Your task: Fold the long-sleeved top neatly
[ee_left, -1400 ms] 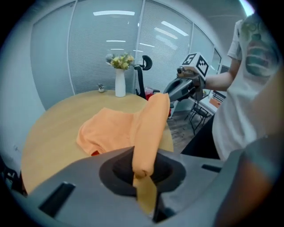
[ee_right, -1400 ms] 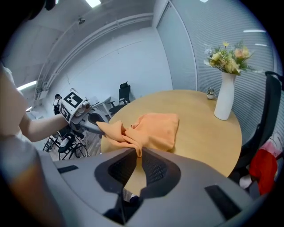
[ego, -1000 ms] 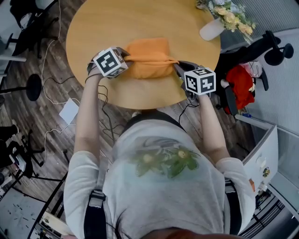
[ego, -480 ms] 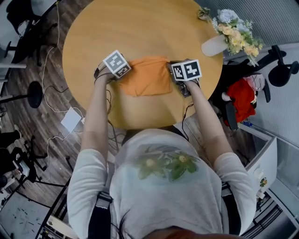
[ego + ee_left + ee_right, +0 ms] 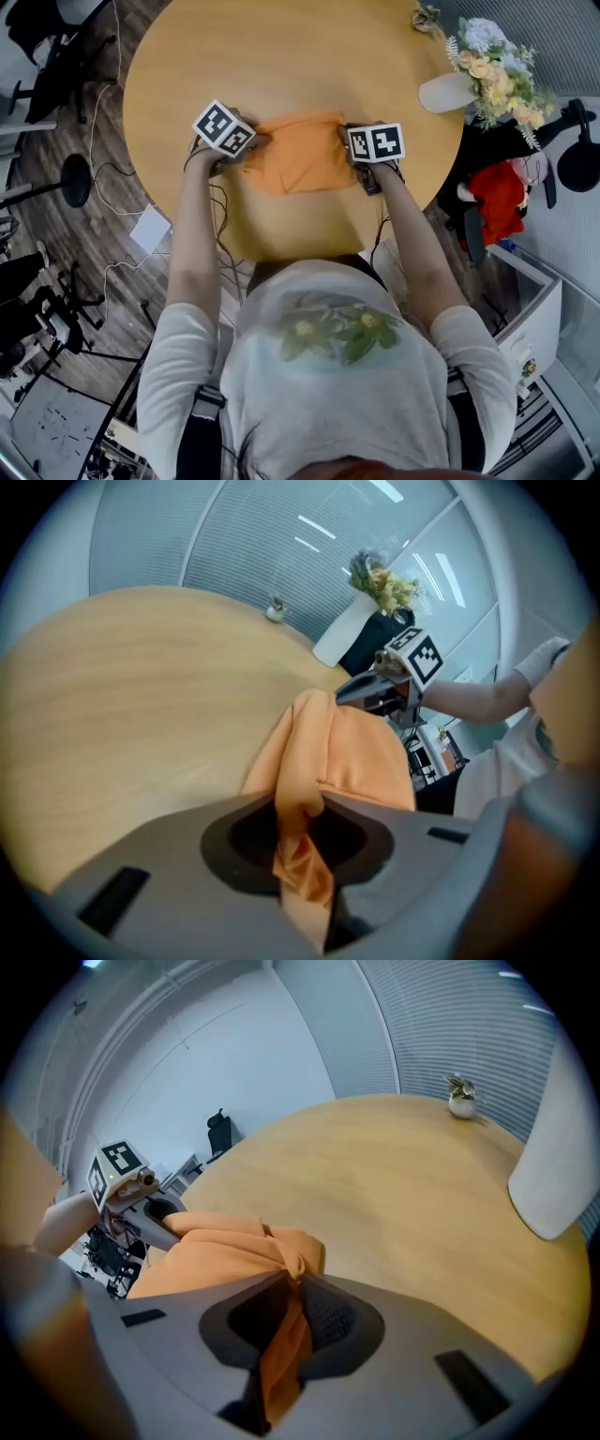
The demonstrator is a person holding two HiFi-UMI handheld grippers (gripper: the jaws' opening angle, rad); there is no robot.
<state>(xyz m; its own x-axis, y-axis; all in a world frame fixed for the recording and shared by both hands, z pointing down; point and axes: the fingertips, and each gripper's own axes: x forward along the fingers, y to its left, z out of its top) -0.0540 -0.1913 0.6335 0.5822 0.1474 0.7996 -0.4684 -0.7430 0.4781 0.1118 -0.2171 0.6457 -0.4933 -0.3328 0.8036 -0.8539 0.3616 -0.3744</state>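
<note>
Folded orange long-sleeved top [image 5: 298, 157] lies on the near half of the round wooden table [image 5: 281, 56]. Left gripper [image 5: 300, 841] pinches its left edge, right gripper [image 5: 281, 1326] its right edge. White vase [image 5: 448, 92] holding flowers [image 5: 497, 66] at right rim, small potted plant [image 5: 461, 1098] at far rim, both well apart from the top.

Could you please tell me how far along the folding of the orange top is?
Looks mostly done: the orange top lies as a compact rectangle on the round table, with no sleeves trailing out. In hand: the left gripper and right gripper are each shut on a bunched edge at opposite sides. Remaining: letting go and flattening those ends, perhaps a last fold.
</note>
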